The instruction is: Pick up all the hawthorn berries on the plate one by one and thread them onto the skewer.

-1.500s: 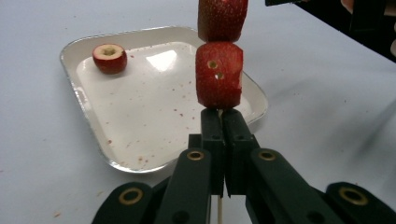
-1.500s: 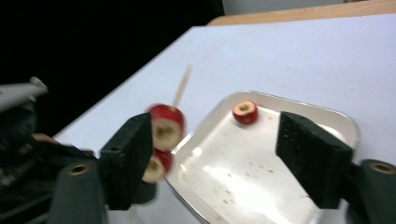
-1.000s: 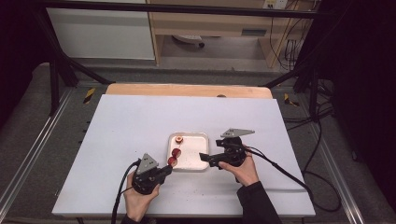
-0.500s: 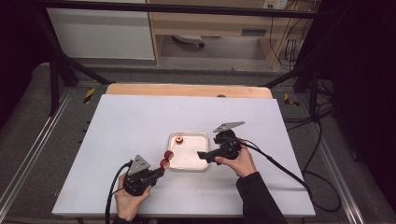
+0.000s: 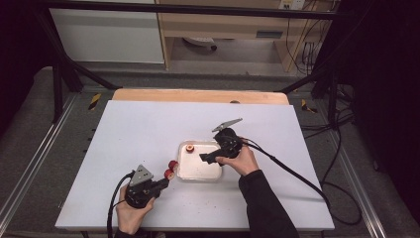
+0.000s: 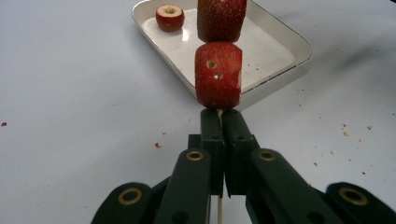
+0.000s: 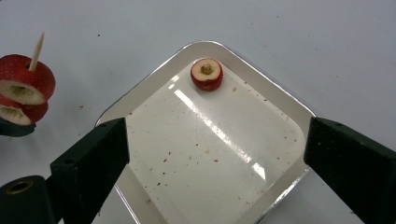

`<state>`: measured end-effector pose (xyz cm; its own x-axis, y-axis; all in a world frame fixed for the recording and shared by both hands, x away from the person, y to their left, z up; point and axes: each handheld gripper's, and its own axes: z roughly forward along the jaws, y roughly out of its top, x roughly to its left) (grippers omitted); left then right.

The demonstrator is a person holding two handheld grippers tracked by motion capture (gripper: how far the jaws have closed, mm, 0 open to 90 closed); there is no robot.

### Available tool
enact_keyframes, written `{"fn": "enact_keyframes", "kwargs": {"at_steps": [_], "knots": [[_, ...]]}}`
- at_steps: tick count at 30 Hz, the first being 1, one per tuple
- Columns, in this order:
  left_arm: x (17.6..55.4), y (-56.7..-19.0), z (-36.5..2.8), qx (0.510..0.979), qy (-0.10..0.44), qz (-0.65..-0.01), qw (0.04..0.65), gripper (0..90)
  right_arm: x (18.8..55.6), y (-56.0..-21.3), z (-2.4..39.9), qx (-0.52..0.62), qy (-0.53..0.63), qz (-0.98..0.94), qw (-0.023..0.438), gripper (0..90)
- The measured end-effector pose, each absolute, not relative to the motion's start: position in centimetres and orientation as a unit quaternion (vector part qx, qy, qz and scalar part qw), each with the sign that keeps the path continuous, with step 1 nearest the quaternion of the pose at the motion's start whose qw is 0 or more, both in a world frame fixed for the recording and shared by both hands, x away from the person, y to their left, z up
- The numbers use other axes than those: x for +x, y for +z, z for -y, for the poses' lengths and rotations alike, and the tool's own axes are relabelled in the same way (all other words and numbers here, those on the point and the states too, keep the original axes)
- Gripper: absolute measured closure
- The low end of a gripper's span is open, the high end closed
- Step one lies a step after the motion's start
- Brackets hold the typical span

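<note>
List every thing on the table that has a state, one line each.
Left tool: shut on the skewer.
Right tool: open, held over the tray.
Skewer: two fruit pieces threaded on it, tip bare.
Tray: flat on the table, holding one loose fruit piece, cut side up.

Open white table [image 5: 148, 129] lies on the far, left and right sides of the tray [image 5: 198, 171], with no object standing there; crumbs alone mark the surface. The tray sits near the table's middle, its low rim the only barrier to a level approach. Inside it, one fruit piece [image 5: 189, 148] occupies the far left corner, leaving the rest of the floor bare beneath the wide-spread jaws of the right gripper [image 5: 205, 157], which hangs over the right half. At the tray's near left corner, the skewer [image 5: 171, 169] with two pieces, clamped in the left gripper [image 5: 161, 182], blocks that side.
</note>
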<state>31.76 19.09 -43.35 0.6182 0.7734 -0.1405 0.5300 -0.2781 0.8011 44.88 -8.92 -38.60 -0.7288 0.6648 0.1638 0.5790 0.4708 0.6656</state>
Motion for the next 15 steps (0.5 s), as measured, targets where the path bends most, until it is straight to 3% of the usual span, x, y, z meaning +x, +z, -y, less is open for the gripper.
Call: {"fn": "enact_keyframes", "kwargs": {"at_steps": [15], "knots": [[31.9, -43.6, -19.5, 0.788, 0.139, -0.418, 0.431, 88.2, 47.6, -38.8, 6.1, 0.368, 0.339, -0.864, 0.055, 9.6]]}}
